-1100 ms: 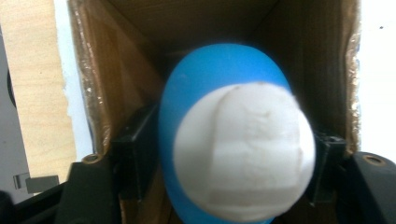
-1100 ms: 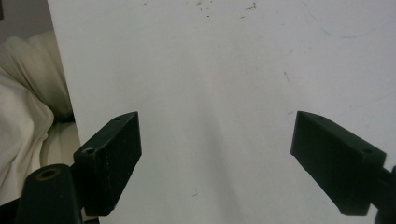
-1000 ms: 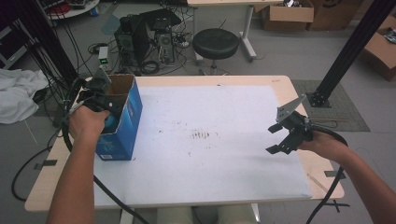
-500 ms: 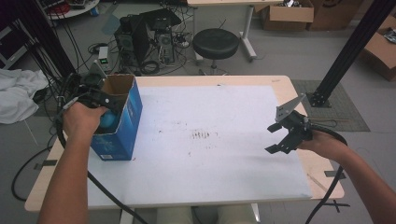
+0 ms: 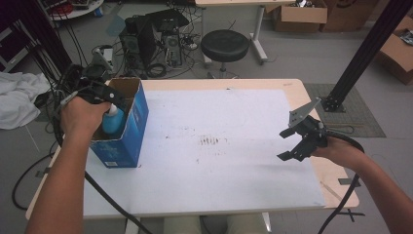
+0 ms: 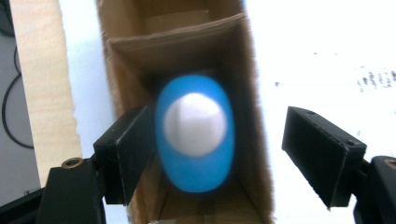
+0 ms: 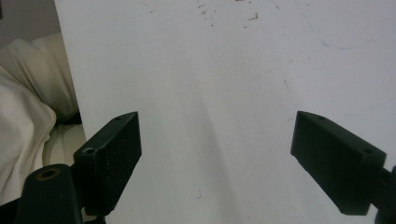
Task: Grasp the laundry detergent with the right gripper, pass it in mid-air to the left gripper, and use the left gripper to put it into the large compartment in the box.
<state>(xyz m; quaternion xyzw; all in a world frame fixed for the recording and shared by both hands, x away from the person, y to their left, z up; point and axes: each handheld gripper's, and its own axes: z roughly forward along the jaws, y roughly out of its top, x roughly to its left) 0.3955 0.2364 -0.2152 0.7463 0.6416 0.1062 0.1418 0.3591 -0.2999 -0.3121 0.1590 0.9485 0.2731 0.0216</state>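
Observation:
A tall blue carton [image 5: 125, 139] with an open top stands at the table's left. Inside it sits a blue bottle [image 5: 112, 122] with a white cap. My left gripper [image 5: 111, 100] hovers over the carton's mouth, pointing down. In the left gripper view the blurred bottle [image 6: 195, 165] lies between the wide-apart jaws of the left gripper [image 6: 219, 126], inside the brown carton [image 6: 177, 46]; the left jaw is close beside it, the right jaw well apart. My right gripper [image 5: 283, 145] is held open over the table's right side, and the right gripper [image 7: 217, 123] has nothing but white surface between its jaws.
A white sheet [image 5: 219, 185] covers most of the wooden table [image 5: 336, 190]. Behind the table are a black stool [image 5: 225, 45], a computer tower [image 5: 146, 34] with cables and a slanted black post [image 5: 360, 53]. White cloth [image 5: 17, 100] lies on the floor at left.
The left hand has drawn back slightly from the carton's mouth, and the blue bottle with its white cap now shows inside the carton. The right gripper has stayed where it was.

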